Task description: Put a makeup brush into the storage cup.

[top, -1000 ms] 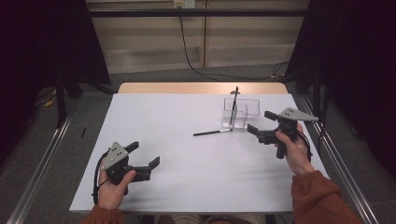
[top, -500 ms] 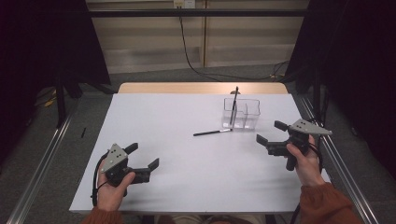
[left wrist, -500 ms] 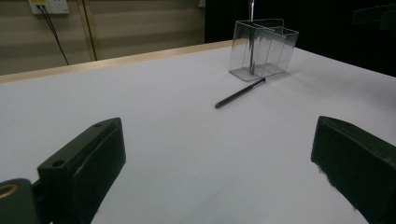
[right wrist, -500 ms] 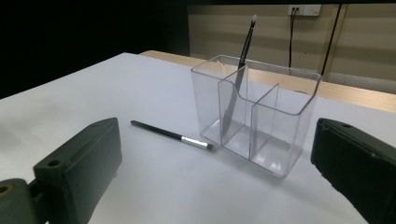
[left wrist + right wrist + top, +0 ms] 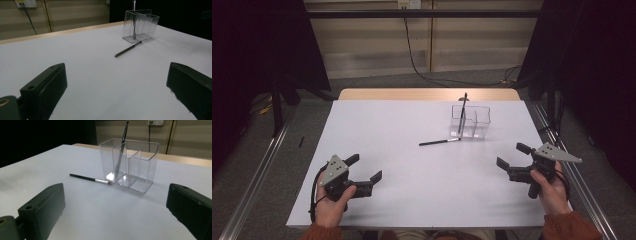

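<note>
Hovering with jaws spread wide and empty, the right gripper [image 5: 513, 161] sits near the bench's right edge, the left gripper [image 5: 364, 171] — likewise gaping, holding nothing — near the front-left. For a clean pick, the right one should probably come low across the thin black brush with a silver ferrule [image 5: 439, 142], lying flat just beside the clear plastic two-compartment holder [image 5: 470, 121], and close mid-handle. Open white bench [image 5: 402, 120] all round — only the holder crowds the tip.

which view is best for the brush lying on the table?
Right gripper view: the brush lies close and side-on, dark handle and metal collar clear, tip by the clear holder. Left gripper view shows it farther off, foreshortened. High view shows it small.
</note>
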Demonstrator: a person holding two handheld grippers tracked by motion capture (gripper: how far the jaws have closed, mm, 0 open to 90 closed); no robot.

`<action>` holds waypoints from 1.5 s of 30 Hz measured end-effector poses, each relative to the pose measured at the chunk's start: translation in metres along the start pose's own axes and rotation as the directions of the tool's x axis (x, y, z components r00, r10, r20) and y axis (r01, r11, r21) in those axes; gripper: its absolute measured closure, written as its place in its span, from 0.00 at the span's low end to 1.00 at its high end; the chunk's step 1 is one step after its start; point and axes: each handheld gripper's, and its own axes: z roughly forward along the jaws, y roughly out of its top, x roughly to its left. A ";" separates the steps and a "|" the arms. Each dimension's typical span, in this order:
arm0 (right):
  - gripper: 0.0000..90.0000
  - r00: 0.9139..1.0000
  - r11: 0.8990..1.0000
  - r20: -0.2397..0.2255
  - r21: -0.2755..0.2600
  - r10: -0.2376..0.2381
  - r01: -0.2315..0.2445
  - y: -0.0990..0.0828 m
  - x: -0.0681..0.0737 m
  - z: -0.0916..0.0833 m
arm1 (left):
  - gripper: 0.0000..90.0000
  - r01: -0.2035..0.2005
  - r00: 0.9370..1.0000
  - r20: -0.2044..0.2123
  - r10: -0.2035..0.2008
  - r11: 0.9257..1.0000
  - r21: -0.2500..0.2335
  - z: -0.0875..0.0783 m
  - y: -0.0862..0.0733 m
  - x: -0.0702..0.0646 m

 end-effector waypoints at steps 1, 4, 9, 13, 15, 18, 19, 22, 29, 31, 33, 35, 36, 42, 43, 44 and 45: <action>0.01 1.000 1.000 0.007 -0.006 0.015 -0.015 -0.003 0.002 -0.006 | 0.04 -0.004 1.000 0.002 0.004 1.000 -0.006 -0.001 0.001 0.000; 0.01 1.000 1.000 0.015 -0.011 0.011 -0.011 -0.007 0.004 -0.012 | 0.03 -0.003 1.000 0.005 0.003 1.000 -0.013 -0.002 0.002 -0.001; 0.01 0.999 1.000 0.034 -0.005 -0.014 0.014 -0.014 0.007 -0.023 | 0.03 0.002 1.000 0.001 -0.002 1.000 -0.014 -0.001 0.002 -0.001; 0.01 1.000 1.000 0.018 -0.005 -0.018 0.018 -0.015 0.009 -0.023 | 0.03 -0.006 1.000 0.010 0.007 1.000 -0.013 0.003 0.003 -0.005; 0.01 1.000 1.000 0.016 -0.001 -0.011 0.011 -0.016 0.008 -0.023 | 0.03 -0.014 1.000 0.018 0.014 1.000 -0.008 0.003 0.003 -0.006; 0.01 1.000 1.000 0.012 -0.006 -0.015 0.015 -0.016 0.008 -0.024 | 0.03 0.003 1.000 0.001 -0.003 1.000 -0.005 0.004 0.003 -0.006; 0.01 1.000 1.000 0.013 -0.009 -0.011 0.011 -0.016 0.008 -0.024 | 0.03 0.001 1.000 0.003 -0.001 1.000 -0.003 0.004 0.003 -0.005; 0.01 1.000 1.000 0.010 -0.010 -0.012 0.012 -0.015 0.009 -0.023 | 0.03 -0.009 1.000 0.017 0.009 1.000 -0.003 0.005 0.004 -0.004; 0.01 1.000 1.000 0.007 -0.023 -0.016 0.017 -0.013 0.008 -0.025 | 0.03 0.012 1.000 0.020 -0.012 1.000 -0.013 0.008 0.008 -0.006; 0.01 1.000 1.000 0.007 -0.028 -0.015 0.015 -0.013 0.007 -0.026 | 0.03 0.003 1.000 0.024 -0.002 1.000 -0.015 0.010 0.011 -0.007; 0.01 1.000 1.000 0.007 -0.028 -0.013 0.013 -0.014 0.007 -0.027 | 0.03 0.000 0.999 0.032 0.000 1.000 -0.012 0.013 0.013 -0.008; 0.01 1.000 1.000 0.004 -0.027 -0.012 0.012 -0.014 0.007 -0.027 | 0.03 -0.001 0.999 0.037 0.002 1.000 -0.005 0.016 0.016 -0.009; 0.01 1.000 0.999 0.003 -0.030 -0.011 0.011 -0.014 0.007 -0.027 | 0.03 -0.008 0.999 0.045 0.008 1.000 -0.002 0.019 0.017 -0.009; 0.01 1.000 1.000 -0.011 -0.025 -0.014 0.014 -0.014 0.008 -0.025 | 0.03 -0.023 0.998 0.053 0.023 1.000 -0.015 0.032 0.028 -0.008; 0.01 1.000 1.000 -0.014 -0.024 -0.014 0.013 -0.014 0.008 -0.025 | 0.03 -0.019 0.998 0.057 0.020 1.000 -0.019 0.034 0.029 -0.008; 0.01 1.000 1.000 -0.018 -0.022 -0.015 0.015 -0.014 0.008 -0.025 | 0.03 -0.024 0.998 0.061 0.025 1.000 -0.019 0.037 0.030 -0.008; 0.01 1.000 1.000 -0.017 -0.024 -0.016 0.016 -0.014 0.008 -0.024 | 0.03 -0.029 0.997 0.071 0.030 0.999 -0.019 0.039 0.032 -0.008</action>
